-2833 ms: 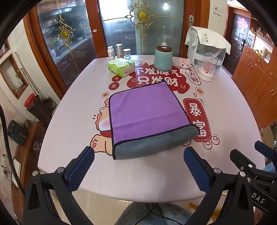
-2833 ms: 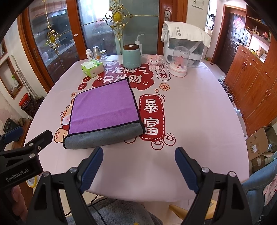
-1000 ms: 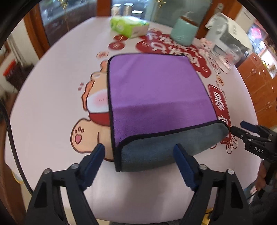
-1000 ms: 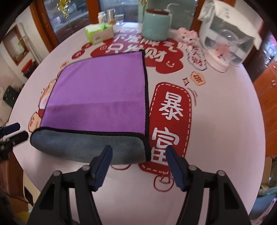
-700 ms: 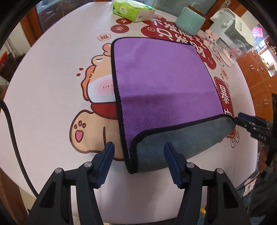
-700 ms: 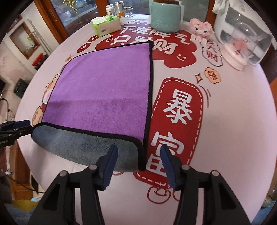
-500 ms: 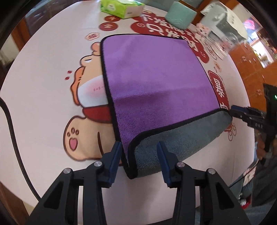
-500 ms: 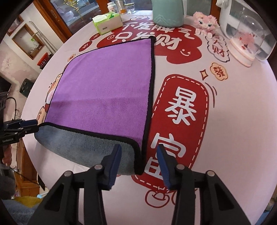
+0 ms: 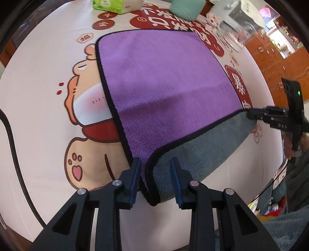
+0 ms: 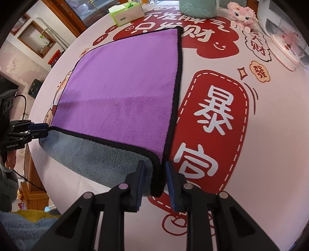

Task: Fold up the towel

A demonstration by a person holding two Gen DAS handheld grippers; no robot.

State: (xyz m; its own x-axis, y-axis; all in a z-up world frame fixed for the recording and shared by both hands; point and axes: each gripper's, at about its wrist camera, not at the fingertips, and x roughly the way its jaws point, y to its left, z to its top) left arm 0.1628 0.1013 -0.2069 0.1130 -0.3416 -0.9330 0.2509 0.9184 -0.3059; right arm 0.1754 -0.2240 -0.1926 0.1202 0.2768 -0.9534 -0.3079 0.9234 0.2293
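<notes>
Towel (image 9: 166,83) corners between both grippers' parted jaws

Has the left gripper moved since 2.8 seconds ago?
Yes. The left gripper has come forward over the table edge to the towel's near-left corner, jaws narrowed around it.

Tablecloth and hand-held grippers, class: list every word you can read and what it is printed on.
"暴富": red panel on the tablecloth.
"不发脾气 只发财": red cloud.
"GenRobot.AI": left hand-held gripper.
"DAS": right hand-held gripper.
Small badges and tissue box print: too small to read.
</notes>
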